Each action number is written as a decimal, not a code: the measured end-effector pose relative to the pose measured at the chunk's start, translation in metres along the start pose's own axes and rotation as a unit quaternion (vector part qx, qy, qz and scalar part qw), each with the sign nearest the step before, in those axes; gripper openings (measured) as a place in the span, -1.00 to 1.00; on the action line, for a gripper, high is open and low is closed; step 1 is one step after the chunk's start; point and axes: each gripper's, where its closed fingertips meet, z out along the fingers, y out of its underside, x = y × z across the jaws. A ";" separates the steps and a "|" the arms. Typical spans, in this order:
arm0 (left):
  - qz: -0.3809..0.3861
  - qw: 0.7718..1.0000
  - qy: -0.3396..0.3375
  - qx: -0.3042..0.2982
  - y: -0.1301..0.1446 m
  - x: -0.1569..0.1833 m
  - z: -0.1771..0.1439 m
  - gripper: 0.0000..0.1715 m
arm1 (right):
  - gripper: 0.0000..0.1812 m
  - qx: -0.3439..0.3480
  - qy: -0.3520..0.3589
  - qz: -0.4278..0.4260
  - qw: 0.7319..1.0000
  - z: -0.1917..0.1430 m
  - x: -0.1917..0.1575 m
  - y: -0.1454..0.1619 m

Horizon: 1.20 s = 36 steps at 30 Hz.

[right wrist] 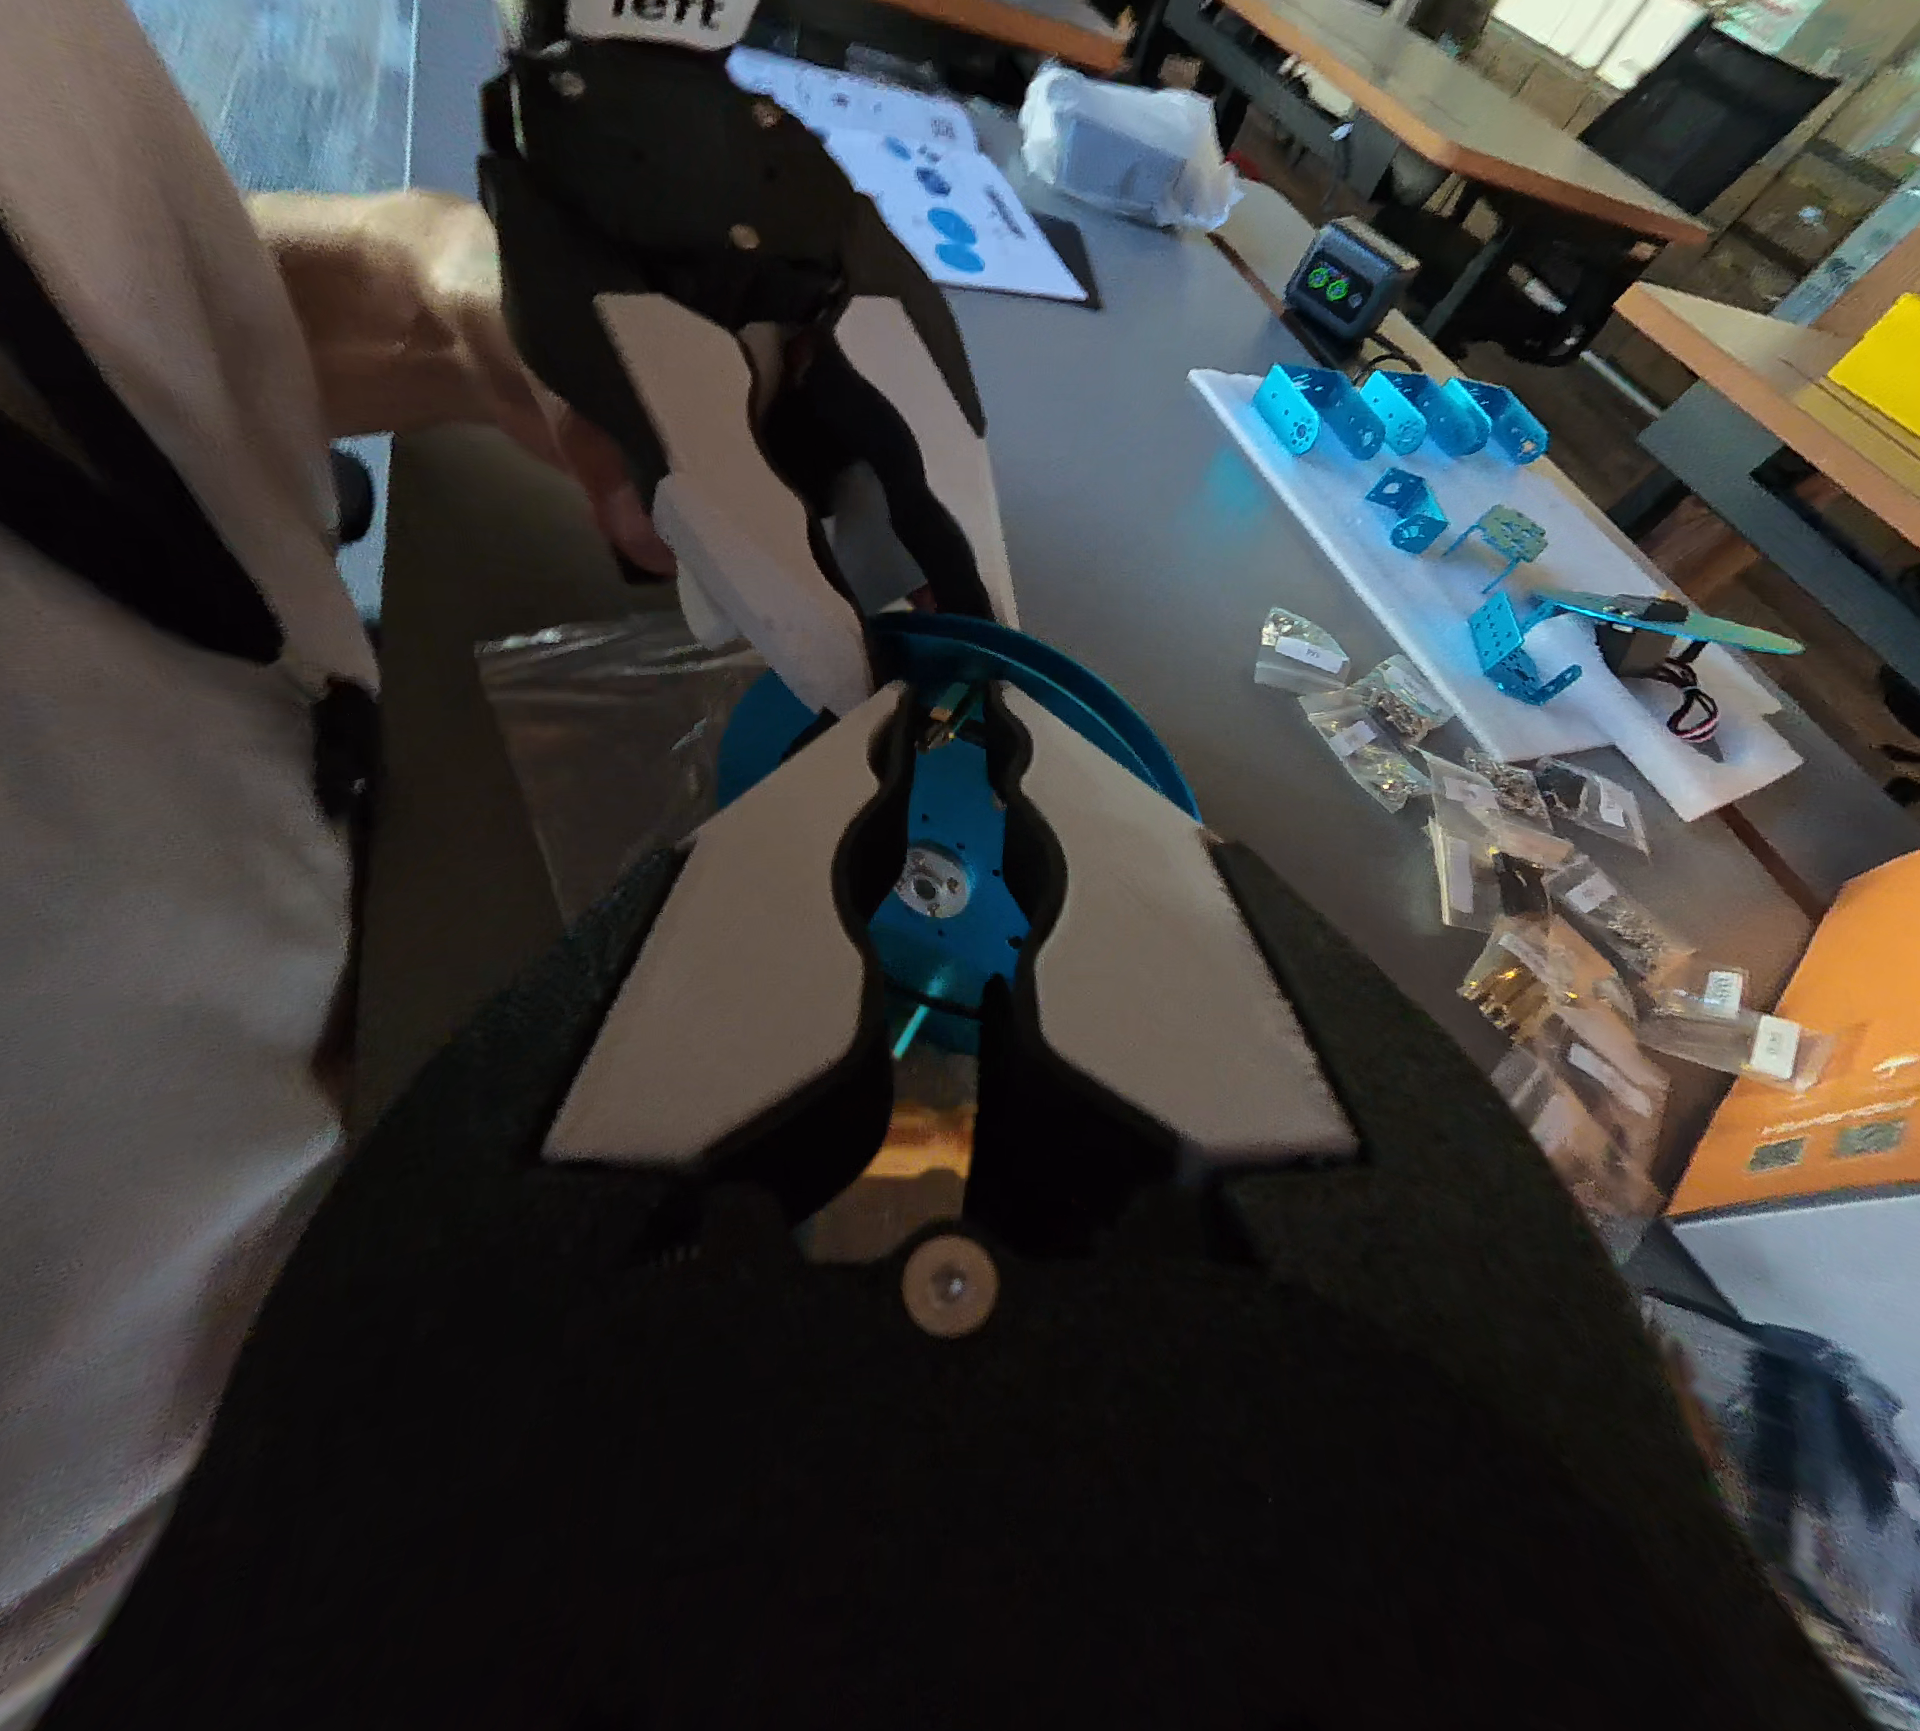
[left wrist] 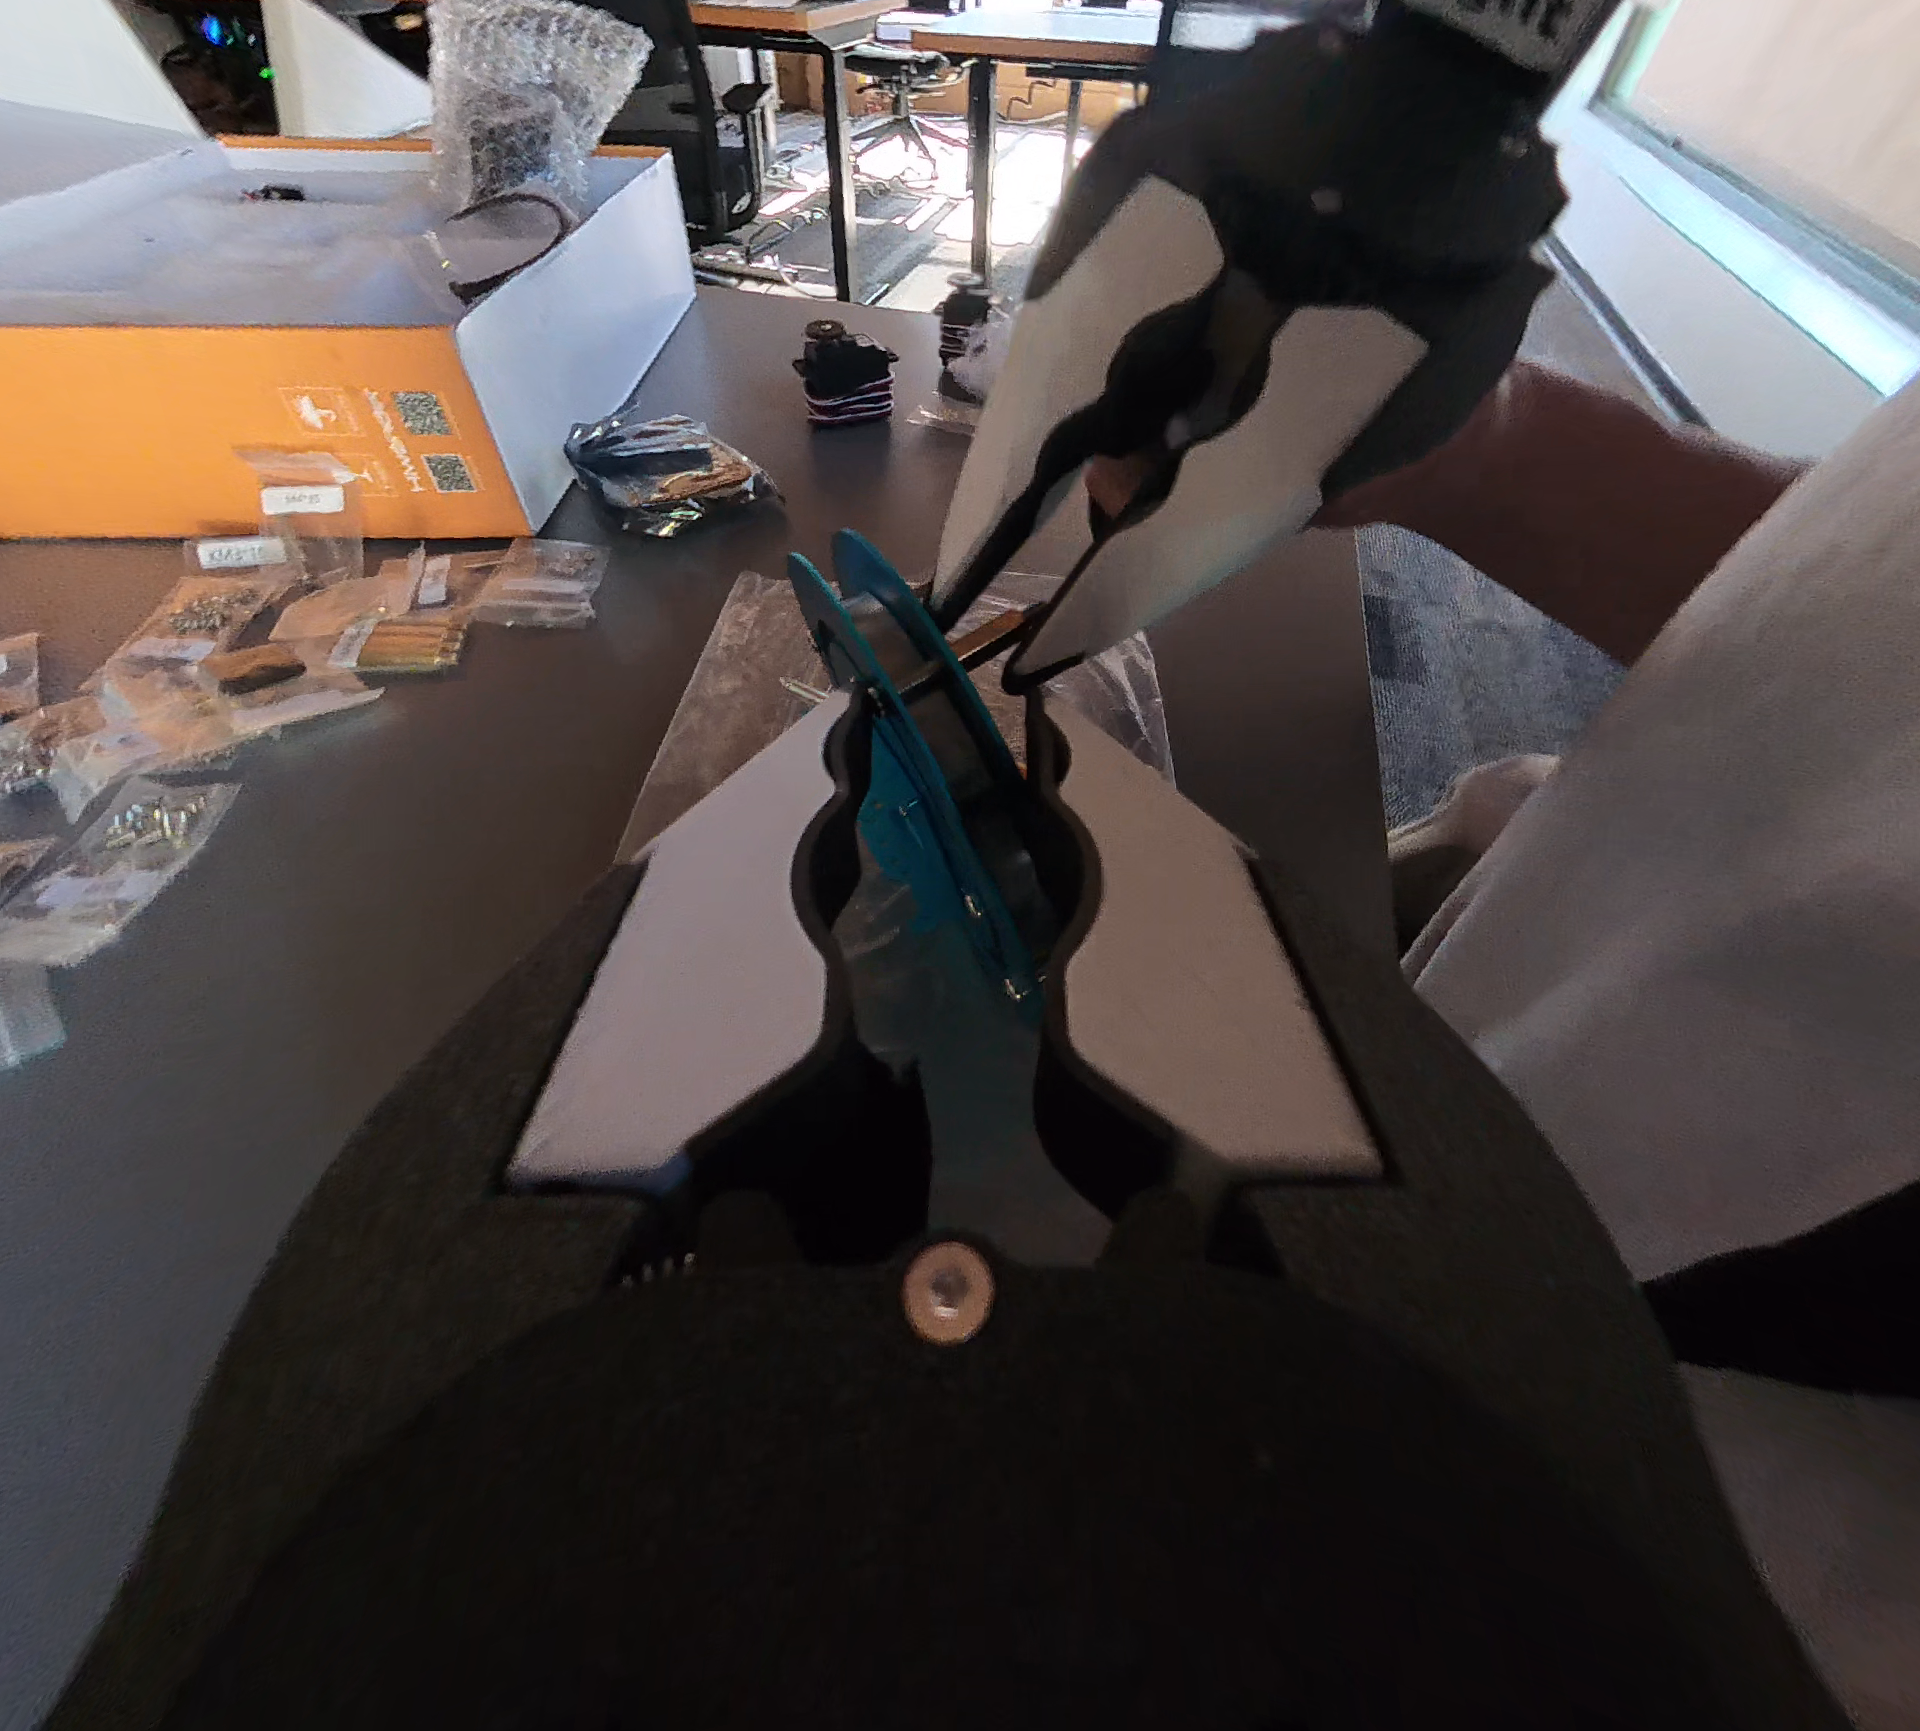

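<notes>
Both wrist views face each other closely, sharing the blue disc assembly point(left wrist: 914, 746).

The left claw point(left wrist: 951, 725) is clamped on a blue metal disc assembly point(left wrist: 935, 808): two round anodised plates set parallel with a gap between them, held on edge above the dark bench point(left wrist: 416, 902). From the right wrist view the assembly's point(right wrist: 935, 902) flat face shows a silver hub at its centre and small holes around it. The right claw point(right wrist: 948, 705) pinches a small brass-coloured part point(right wrist: 940, 725) at the upper rim of the plates, its tips drawn close together. A clear plastic bag point(left wrist: 727, 673) lies on the bench just beneath the assembly.
</notes>
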 end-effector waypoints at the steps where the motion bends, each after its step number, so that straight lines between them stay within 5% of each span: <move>1: 0.014 1.000 0.003 -0.001 -0.001 0.002 0.001 -0.67 | -0.87 -0.006 -0.011 -0.008 1.000 -0.003 -0.001 -0.001; 8: 0.083 0.996 0.035 -0.015 -0.003 0.014 0.009 -0.79 | -0.64 -0.053 -0.082 0.023 0.995 -0.031 -0.017 -0.009; 12: 0.106 0.990 0.088 -0.032 -0.004 0.019 0.016 -0.80 | -0.51 -0.095 -0.053 -0.128 0.986 -0.043 -0.024 0.002; 14: 0.079 0.988 0.128 -0.034 -0.005 0.018 0.017 -0.81 | -0.29 -0.100 -0.057 -0.188 0.975 -0.039 -0.031 0.018; 18: 0.062 0.976 0.203 -0.040 -0.002 0.017 0.013 -0.81 | -0.37 -0.061 0.009 -0.383 0.922 -0.033 -0.028 0.025; 21: 0.061 0.967 0.242 -0.054 0.000 0.018 0.012 -0.82 | -0.37 -0.058 -0.016 -0.444 0.894 -0.023 -0.031 0.027; 36: 0.064 0.963 0.256 -0.049 0.001 0.009 0.016 -0.85 | -0.37 -0.048 -0.009 -0.460 0.887 -0.023 -0.026 0.020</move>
